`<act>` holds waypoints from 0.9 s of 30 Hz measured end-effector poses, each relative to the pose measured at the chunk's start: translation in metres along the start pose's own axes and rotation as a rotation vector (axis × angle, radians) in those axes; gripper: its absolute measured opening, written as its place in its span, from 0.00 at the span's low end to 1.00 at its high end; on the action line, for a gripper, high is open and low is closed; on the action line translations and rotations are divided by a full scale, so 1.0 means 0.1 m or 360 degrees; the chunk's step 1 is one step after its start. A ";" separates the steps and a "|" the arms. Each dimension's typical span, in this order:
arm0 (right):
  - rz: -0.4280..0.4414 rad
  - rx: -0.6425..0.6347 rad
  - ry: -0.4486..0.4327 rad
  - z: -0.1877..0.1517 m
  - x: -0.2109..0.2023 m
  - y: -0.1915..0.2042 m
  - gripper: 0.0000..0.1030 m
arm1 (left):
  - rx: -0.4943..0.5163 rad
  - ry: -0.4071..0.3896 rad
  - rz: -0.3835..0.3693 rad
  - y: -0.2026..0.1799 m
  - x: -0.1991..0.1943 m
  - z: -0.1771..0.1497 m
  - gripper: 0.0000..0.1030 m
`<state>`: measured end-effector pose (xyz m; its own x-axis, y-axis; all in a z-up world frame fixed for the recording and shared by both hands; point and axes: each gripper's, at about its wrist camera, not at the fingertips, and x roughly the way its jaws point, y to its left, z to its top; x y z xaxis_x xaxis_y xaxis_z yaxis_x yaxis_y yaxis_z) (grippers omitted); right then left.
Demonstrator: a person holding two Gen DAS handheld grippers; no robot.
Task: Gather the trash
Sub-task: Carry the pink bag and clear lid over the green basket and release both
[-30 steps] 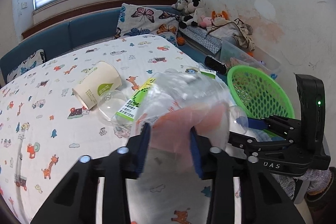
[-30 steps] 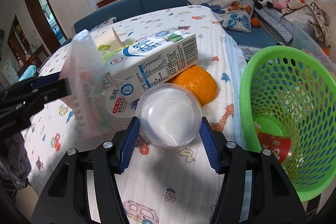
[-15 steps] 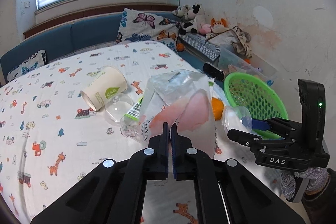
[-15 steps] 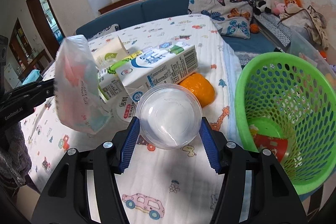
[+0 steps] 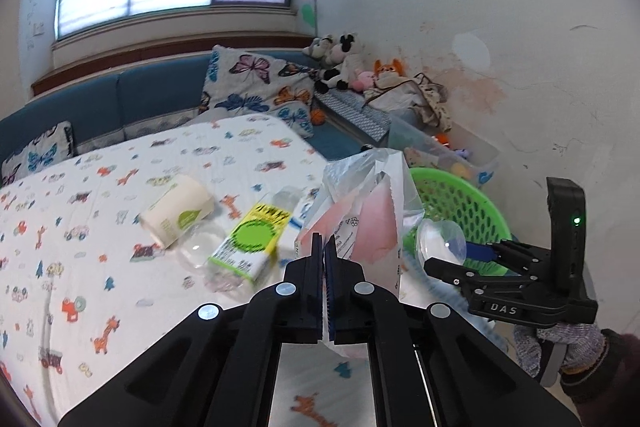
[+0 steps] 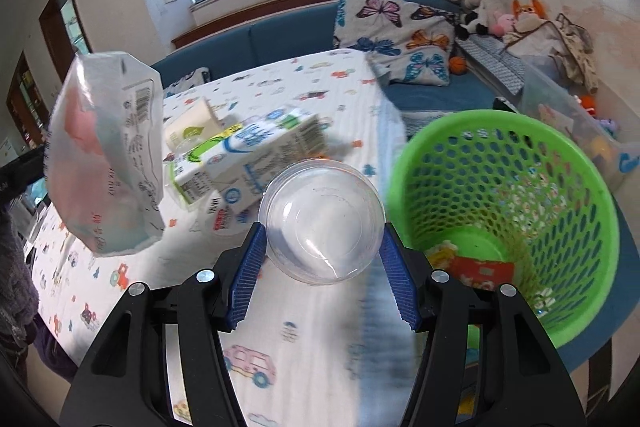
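My left gripper (image 5: 323, 247) is shut on a clear plastic bag (image 5: 366, 211) with pink print and holds it above the bed; the bag also shows in the right wrist view (image 6: 106, 163). My right gripper (image 6: 322, 239) is shut on a clear plastic dome lid (image 6: 322, 221), also seen from the left wrist (image 5: 440, 241), lifted beside the green mesh basket (image 6: 508, 155). On the cartoon-print sheet lie a milk carton (image 6: 248, 155), a paper cup (image 5: 176, 213) on its side and a clear cup (image 5: 196, 251).
The basket (image 5: 460, 203) stands off the bed's right edge and holds a red wrapper (image 6: 484, 271). Butterfly pillows (image 5: 256, 87), stuffed toys (image 5: 340, 63) and a clear storage bin (image 5: 444, 147) sit behind along the wall.
My left gripper closed fully on the bag and lifted it. My right gripper rose with the lid and moved nearer the basket.
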<state>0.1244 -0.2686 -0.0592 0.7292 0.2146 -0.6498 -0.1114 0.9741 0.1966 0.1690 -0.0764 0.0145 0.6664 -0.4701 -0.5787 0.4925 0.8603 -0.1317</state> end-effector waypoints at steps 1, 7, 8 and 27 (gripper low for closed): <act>-0.0014 0.0009 -0.0005 0.00 -0.03 -0.05 0.57 | 0.0018 -0.0005 -0.0011 -0.05 0.01 0.03 0.01; -0.0114 0.0093 -0.0030 0.01 -0.16 -0.42 0.57 | 0.0068 -0.0032 -0.0081 -0.30 0.09 0.25 0.01; -0.0130 0.0108 -0.0033 0.01 -0.17 -0.48 0.57 | 0.0075 -0.0036 -0.0090 -0.34 0.11 0.28 0.01; -0.0358 0.0354 0.0034 -0.17 -0.23 -1.50 0.62 | 0.0269 0.0061 -0.0264 -1.25 0.91 0.70 0.01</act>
<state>0.1130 -0.4180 -0.0865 0.7042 -0.0006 -0.7100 0.2029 0.9585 0.2004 0.2075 -0.2410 0.0349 0.5482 -0.5916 -0.5912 0.6824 0.7251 -0.0928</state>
